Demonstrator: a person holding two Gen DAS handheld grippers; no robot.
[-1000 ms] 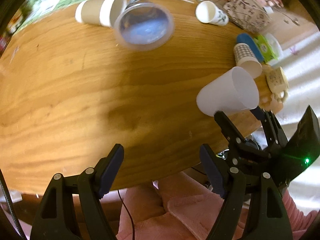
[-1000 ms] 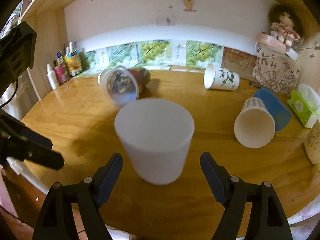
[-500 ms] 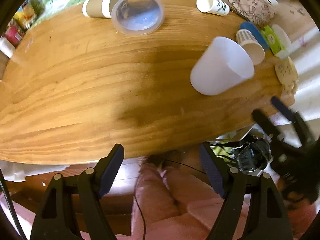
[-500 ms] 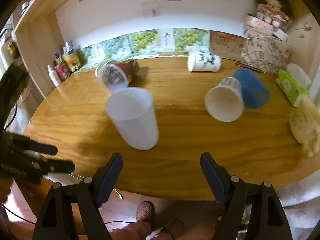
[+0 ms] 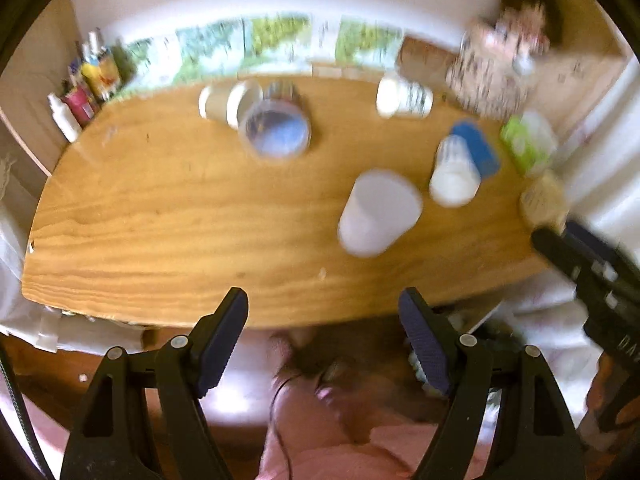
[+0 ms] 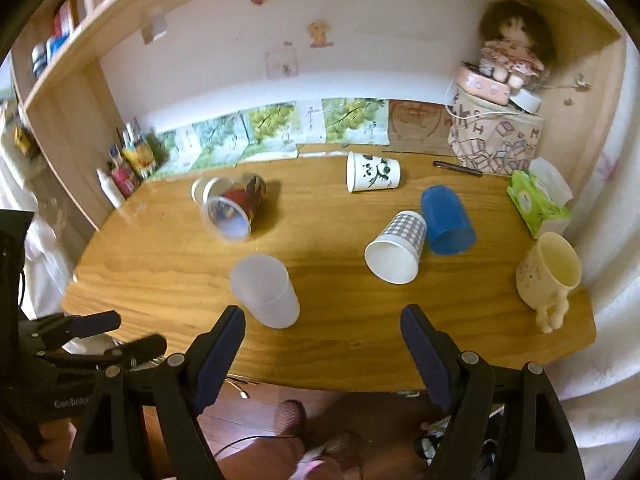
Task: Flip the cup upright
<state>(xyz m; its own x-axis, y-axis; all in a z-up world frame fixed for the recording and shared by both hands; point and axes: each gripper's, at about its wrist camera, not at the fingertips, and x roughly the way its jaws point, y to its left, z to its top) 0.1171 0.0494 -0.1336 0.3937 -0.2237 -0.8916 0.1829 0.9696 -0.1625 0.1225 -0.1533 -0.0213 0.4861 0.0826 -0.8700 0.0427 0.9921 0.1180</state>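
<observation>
A translucent white cup (image 6: 265,290) stands upright, mouth up, near the front edge of the wooden table (image 6: 328,340); it also shows in the left wrist view (image 5: 378,212). Several other cups lie on their sides: a checked paper cup (image 6: 396,248), a blue cup (image 6: 446,220), a panda-print cup (image 6: 372,171) and a clear printed cup (image 6: 234,212). My right gripper (image 6: 322,340) is open and empty, back from the table's front edge. My left gripper (image 5: 324,328) is open and empty, also off the table's front edge.
A cream mug with feet (image 6: 548,276) stands at the right front corner. A green tissue box (image 6: 538,204), a patterned box with a doll (image 6: 496,136) and small bottles (image 6: 120,176) line the table's back and sides. The person's legs (image 6: 288,440) are below.
Both grippers have pulled back and up from the table. The right gripper has drawn away from the white cup, which stands alone on the table. The left view has swung up, blurred.
</observation>
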